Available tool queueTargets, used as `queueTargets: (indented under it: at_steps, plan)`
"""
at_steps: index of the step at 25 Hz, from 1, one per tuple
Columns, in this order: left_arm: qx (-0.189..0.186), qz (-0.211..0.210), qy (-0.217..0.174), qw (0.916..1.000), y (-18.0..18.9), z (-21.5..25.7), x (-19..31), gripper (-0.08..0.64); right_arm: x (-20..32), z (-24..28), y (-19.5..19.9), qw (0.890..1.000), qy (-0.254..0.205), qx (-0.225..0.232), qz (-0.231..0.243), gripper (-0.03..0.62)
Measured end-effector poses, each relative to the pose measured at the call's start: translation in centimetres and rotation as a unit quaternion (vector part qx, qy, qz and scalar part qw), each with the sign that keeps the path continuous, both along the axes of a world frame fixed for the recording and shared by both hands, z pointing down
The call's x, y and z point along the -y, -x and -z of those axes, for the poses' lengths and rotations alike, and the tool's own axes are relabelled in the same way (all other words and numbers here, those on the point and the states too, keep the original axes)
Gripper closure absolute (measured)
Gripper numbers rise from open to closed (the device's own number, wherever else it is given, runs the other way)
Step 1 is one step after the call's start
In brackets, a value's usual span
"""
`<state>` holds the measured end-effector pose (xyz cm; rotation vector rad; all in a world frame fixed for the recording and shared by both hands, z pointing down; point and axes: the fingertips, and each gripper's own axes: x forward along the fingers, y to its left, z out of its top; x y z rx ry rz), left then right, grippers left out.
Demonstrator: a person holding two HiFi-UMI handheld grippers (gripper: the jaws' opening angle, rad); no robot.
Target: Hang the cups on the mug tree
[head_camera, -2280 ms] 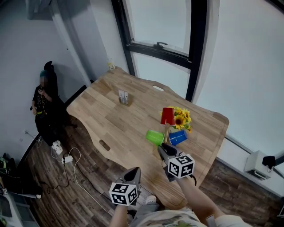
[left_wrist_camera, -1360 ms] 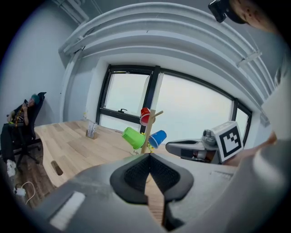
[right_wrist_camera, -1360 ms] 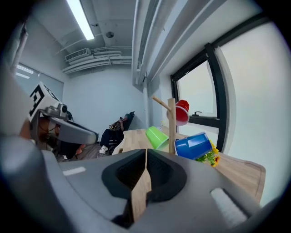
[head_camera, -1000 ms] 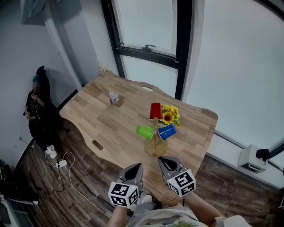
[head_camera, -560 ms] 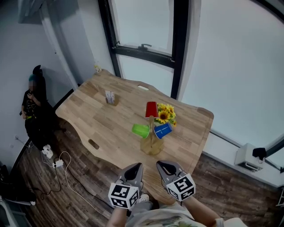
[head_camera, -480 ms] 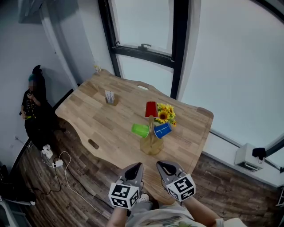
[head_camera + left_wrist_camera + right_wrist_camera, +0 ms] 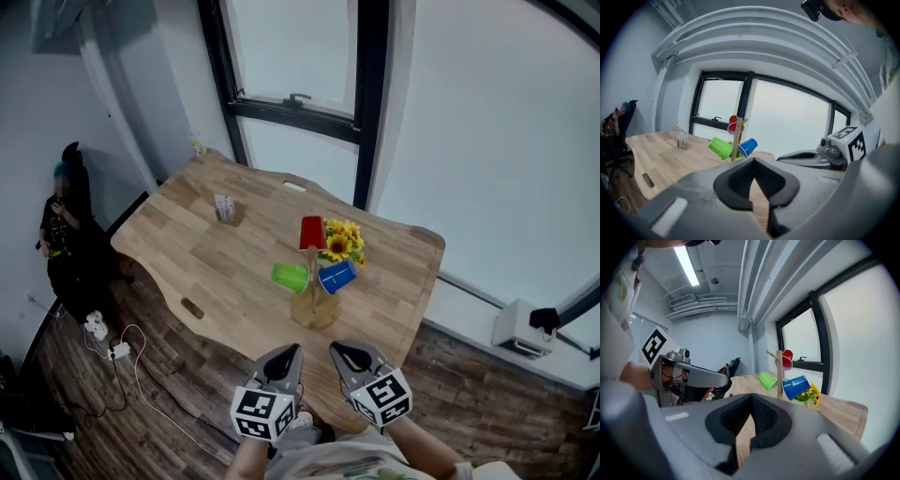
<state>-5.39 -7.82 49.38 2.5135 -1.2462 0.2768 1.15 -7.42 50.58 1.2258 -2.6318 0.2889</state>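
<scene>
The table [image 7: 211,267] is pale plank wood with a wavy edge. The tree [image 7: 313,292] stands right of its middle: a slim wooden post with short pegs on a round wooden base. Three smooth, tapered plastic cups hang from it. The red cup [image 7: 312,232] sits mouth-down at 12 o'clock on the post, the green cup [image 7: 289,277] lies sideways at 9 o'clock, and the blue cup [image 7: 336,277] tilts out at 3 o'clock. Sunflowers [image 7: 343,244] show just behind the post at about 1 o'clock. A small card holder [image 7: 224,208] stands well apart at 10 o'clock.

Both grippers are over the table's near edge, at 6 o'clock from the tree, side by side, and each carries a marker cube. Their shells are matt grey and rounded, with black ribbed pads [image 7: 739,179].

The left gripper [image 7: 288,354] has its fingers pressed together at the tips and nothing between them. Only a thin wedge-shaped slit below the tips lets the table's wood show through. The right gripper [image 7: 342,352] is pressed together and empty in the same way.

The tree and its cups are well apart from both pairs of fingers. In the left gripper view they sit ahead at about 11 o'clock from the tips, and in the right gripper view at about 1 o'clock. No cup touches either gripper.
</scene>
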Motion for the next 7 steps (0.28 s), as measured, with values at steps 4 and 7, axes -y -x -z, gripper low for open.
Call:
queueTargets:
  at_steps: [4,7]
  plan:
    - [-0.002,-0.001,0.001,1.0,-0.03,0.02,0.29,0.558,0.19,0.0,0.02,1.0,0.001,-0.002,-0.001,0.594]
    - [-0.002,-0.003,0.002,1.0,-0.1,-0.04,0.42,0.558,0.28,-0.1,-0.01,1.0,0.001,-0.003,-0.002,0.594]
